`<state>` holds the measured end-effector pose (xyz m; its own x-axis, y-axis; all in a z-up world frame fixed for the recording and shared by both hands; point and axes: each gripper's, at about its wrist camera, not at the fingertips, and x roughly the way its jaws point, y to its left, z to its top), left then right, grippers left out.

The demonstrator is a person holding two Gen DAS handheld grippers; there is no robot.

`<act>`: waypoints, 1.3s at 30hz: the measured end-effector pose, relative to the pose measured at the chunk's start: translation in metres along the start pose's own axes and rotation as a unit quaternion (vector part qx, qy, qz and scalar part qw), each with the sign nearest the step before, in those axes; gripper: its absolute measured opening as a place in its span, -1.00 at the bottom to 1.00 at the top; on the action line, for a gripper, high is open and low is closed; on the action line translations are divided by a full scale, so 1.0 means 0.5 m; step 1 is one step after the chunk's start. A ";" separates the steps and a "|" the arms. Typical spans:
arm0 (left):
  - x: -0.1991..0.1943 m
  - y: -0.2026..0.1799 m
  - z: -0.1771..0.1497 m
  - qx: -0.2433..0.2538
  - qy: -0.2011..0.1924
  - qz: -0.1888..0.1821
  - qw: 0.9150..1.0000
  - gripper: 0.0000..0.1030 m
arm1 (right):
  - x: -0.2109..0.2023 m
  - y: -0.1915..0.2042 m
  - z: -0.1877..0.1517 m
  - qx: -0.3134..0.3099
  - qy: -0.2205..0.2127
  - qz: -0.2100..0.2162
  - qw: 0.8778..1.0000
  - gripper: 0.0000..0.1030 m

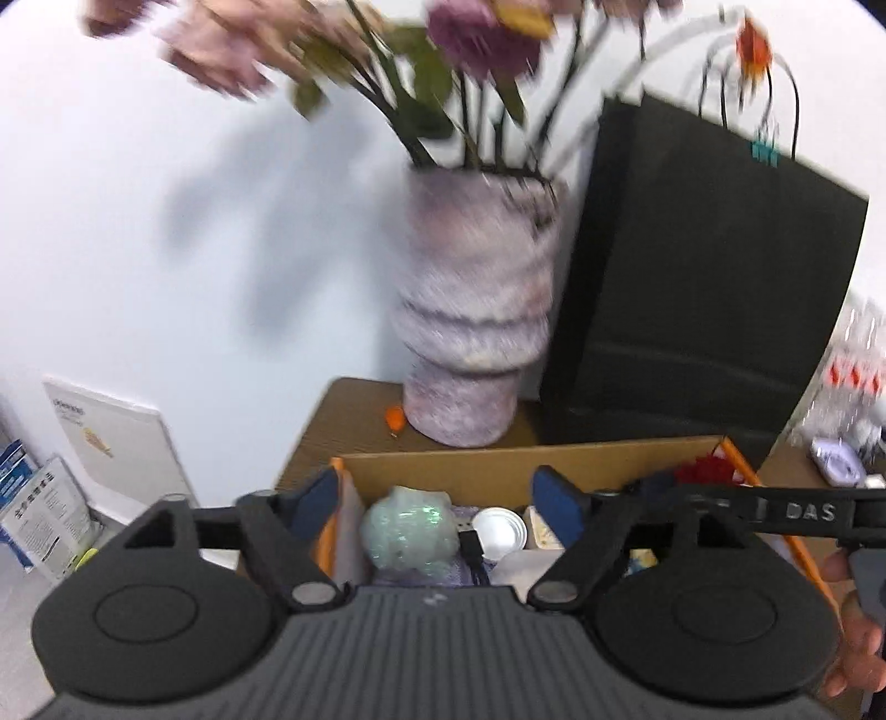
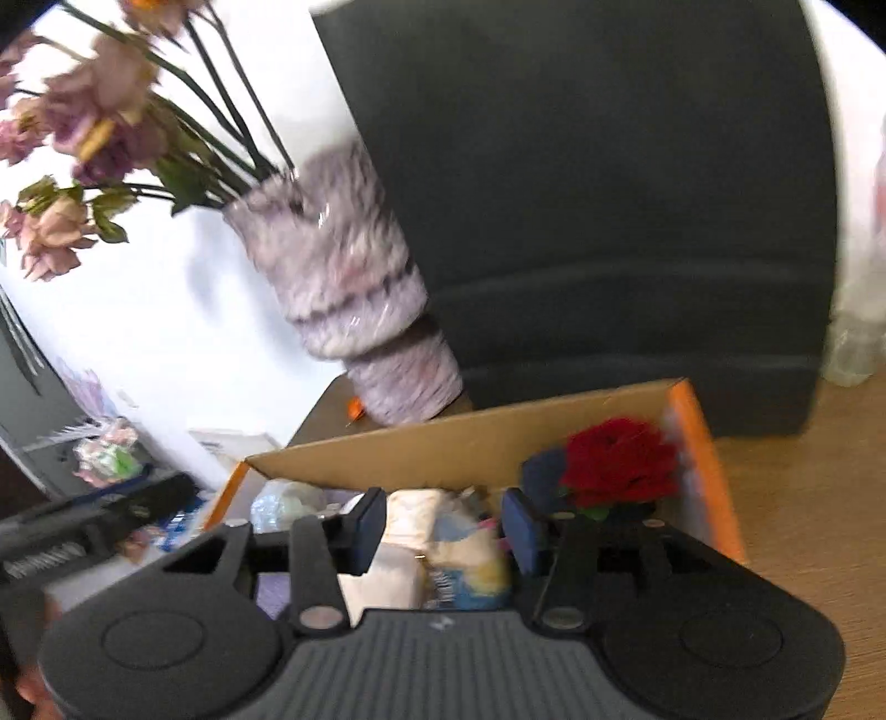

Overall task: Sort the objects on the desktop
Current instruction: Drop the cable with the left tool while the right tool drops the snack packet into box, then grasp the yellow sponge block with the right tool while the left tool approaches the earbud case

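The vase [image 1: 476, 310] is mottled pale purple with dark bands, holding dusty pink and purple flowers [image 1: 482, 39]. Right of the vase stands a black bag [image 1: 703, 266]. The cardboard box [image 2: 443, 448] is tan with orange edges; a red flower [image 2: 620, 465] lies inside.

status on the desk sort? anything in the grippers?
Done: the cardboard box already holds a red flower, a bubble-wrapped bundle and a white lid. In hand: nothing; left gripper and right gripper hover open over the box. Left: small items on the desk at far right, blurred.
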<state>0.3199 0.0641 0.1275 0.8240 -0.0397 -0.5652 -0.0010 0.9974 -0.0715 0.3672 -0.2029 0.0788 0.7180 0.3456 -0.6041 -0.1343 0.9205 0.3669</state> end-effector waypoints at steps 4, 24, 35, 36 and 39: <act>-0.066 -0.015 -0.024 0.008 -0.006 -0.011 1.000 0.79 | -0.082 0.023 -0.025 -0.041 -0.005 -0.053 0.998 -0.10; -0.401 -0.089 -0.389 -0.050 -0.039 -0.014 0.998 1.00 | -0.400 -0.044 -0.431 -0.079 -0.027 -0.127 0.988 0.10; -0.453 -0.148 -0.518 0.025 0.008 -0.009 1.000 1.00 | -0.450 -0.047 -0.560 -0.097 -0.011 -0.124 0.987 -0.01; -0.455 -0.149 -0.527 0.029 0.013 -0.006 0.999 1.00 | -0.462 -0.044 -0.570 -0.095 -0.012 -0.122 0.988 -0.01; -0.469 -0.148 -0.554 0.044 0.021 -0.004 0.999 1.00 | -0.496 -0.027 -0.601 -0.096 -0.018 -0.120 0.988 -0.01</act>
<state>-0.0299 -0.0172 0.0377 0.7987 -0.0480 -0.5998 0.0560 0.9984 -0.0053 -0.0144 -0.2464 0.0111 0.7680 0.1088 -0.6312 -0.0809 0.9941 0.0729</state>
